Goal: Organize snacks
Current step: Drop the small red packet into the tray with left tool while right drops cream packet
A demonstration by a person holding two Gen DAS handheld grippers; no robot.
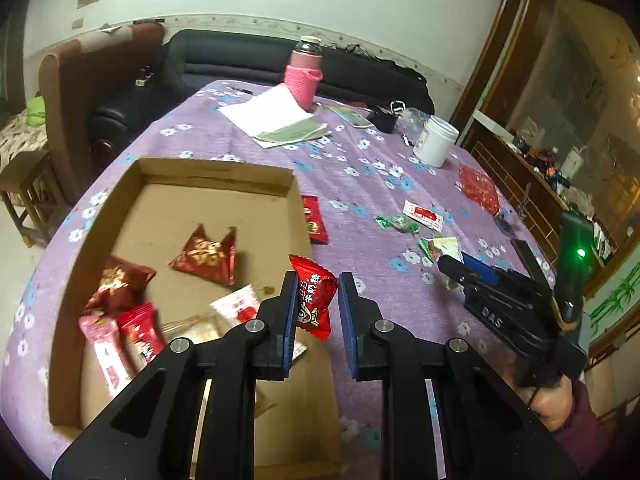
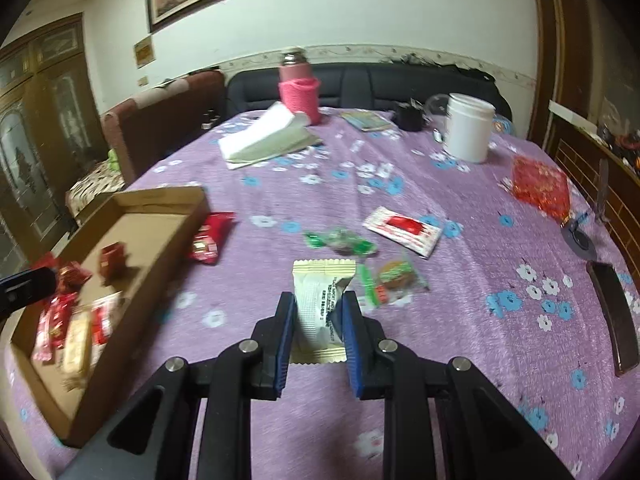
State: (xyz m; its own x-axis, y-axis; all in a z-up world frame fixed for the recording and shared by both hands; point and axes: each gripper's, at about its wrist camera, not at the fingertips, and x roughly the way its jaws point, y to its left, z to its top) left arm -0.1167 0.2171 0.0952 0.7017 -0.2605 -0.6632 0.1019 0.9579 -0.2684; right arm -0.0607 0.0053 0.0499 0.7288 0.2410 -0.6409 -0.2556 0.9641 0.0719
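I had my left gripper (image 1: pixel 313 300) pinching a red candy (image 1: pixel 313 297) right over the box's (image 1: pixel 216 178) right wall so it'd land inside, while my right gripper (image 2: pixel 316 312) clamped a white packet (image 2: pixel 320 304) out on the open tablecloth (image 2: pixel 460 320), box to its left.

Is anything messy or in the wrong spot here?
Yes. Several snacks lie loose on the purple tablecloth rather than in the cardboard box: a green candy, a red-and-white sachet, a burger gummy packet, and a red packet against the box's outer wall.
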